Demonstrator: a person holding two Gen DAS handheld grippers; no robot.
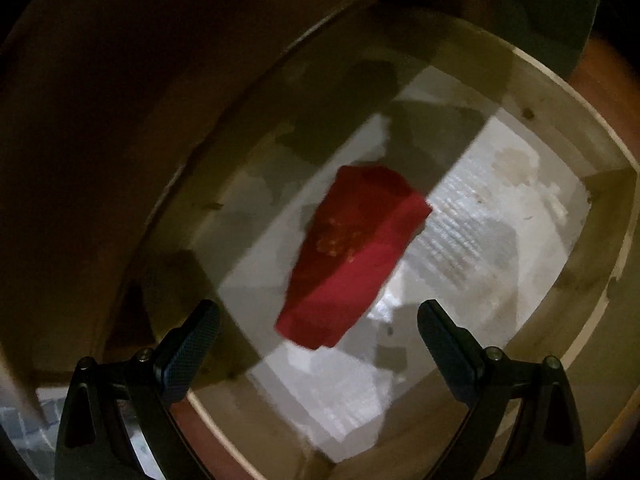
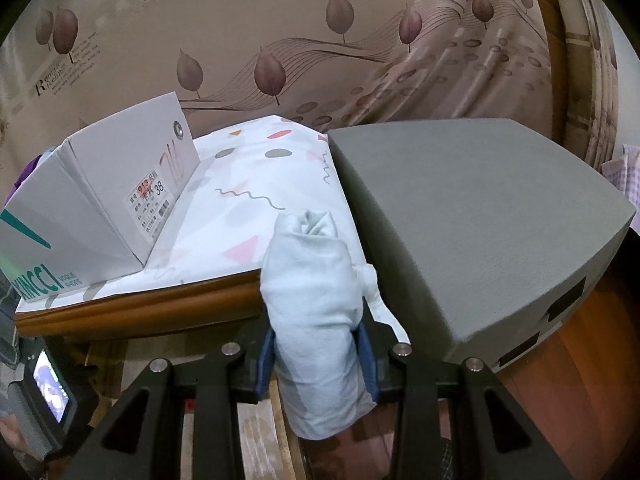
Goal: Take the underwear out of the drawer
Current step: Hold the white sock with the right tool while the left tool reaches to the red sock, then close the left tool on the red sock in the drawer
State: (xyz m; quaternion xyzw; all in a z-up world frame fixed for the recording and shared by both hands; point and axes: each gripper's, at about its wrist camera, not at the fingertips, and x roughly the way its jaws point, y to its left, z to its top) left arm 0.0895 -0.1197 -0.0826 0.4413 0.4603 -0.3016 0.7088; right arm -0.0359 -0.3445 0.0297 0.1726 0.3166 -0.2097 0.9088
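Observation:
In the left wrist view a folded red underwear (image 1: 354, 256) lies on the pale paper lining of the open wooden drawer (image 1: 568, 128). My left gripper (image 1: 318, 330) hangs just above its near end, open, with both fingers wide apart and nothing between them. In the right wrist view my right gripper (image 2: 318, 356) is shut on a rolled pale blue underwear (image 2: 316, 300), which sticks up between the blue pads. It is held over the front edge of a cabinet top covered by a patterned white cloth (image 2: 248, 184).
A white shoe box (image 2: 104, 200) stands on the cloth at the left. A large grey box (image 2: 472, 224) fills the right side. A leaf-patterned curtain (image 2: 300, 32) hangs behind. A small lit screen (image 2: 50, 390) is at the lower left. The drawer interior is dim.

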